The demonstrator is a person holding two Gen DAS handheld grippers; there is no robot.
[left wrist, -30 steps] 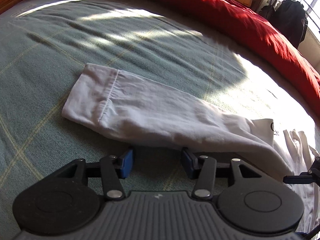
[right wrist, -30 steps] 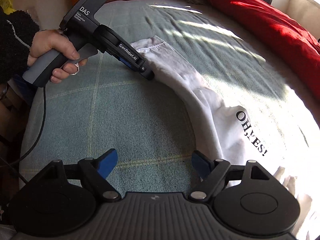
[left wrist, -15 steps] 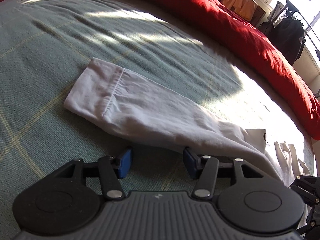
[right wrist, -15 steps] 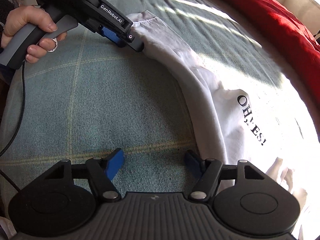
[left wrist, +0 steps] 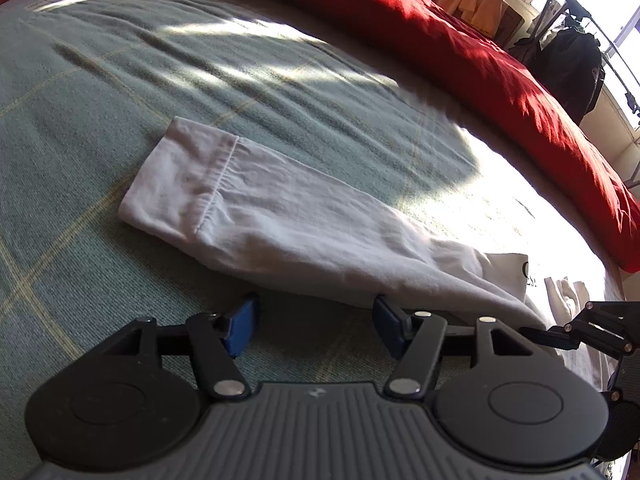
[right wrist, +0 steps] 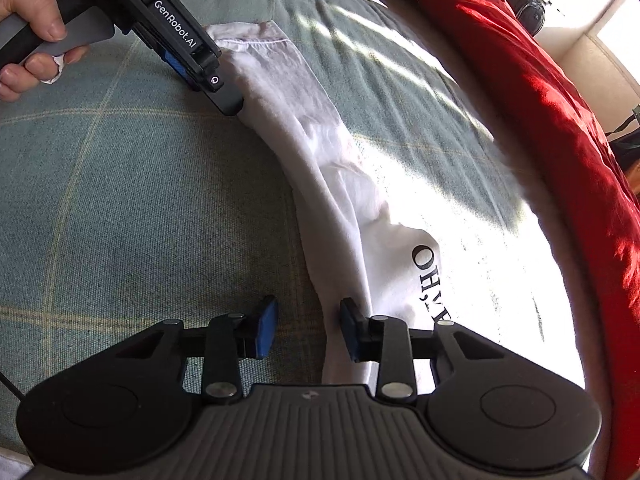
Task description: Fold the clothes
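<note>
1. The white shirt (right wrist: pixel 404 276) lies flat on the green blanket (right wrist: pixel 120 200), its long sleeve (left wrist: pixel 280 220) stretched out.
2. The right gripper (right wrist: pixel 308 330) sits at the shirt's near edge. Its jaws have just been closing, with a gap left; the right pad touches the cloth, and nothing is pinched.
3. The left gripper (left wrist: pixel 314 322) is by the sleeve's near edge. Its jaws have just been opening and stand apart, holding nothing.
4. A hand (right wrist: pixel 28 32) holds its handle.
5. A red quilt (left wrist: pixel 500 80) lies far back.
</note>
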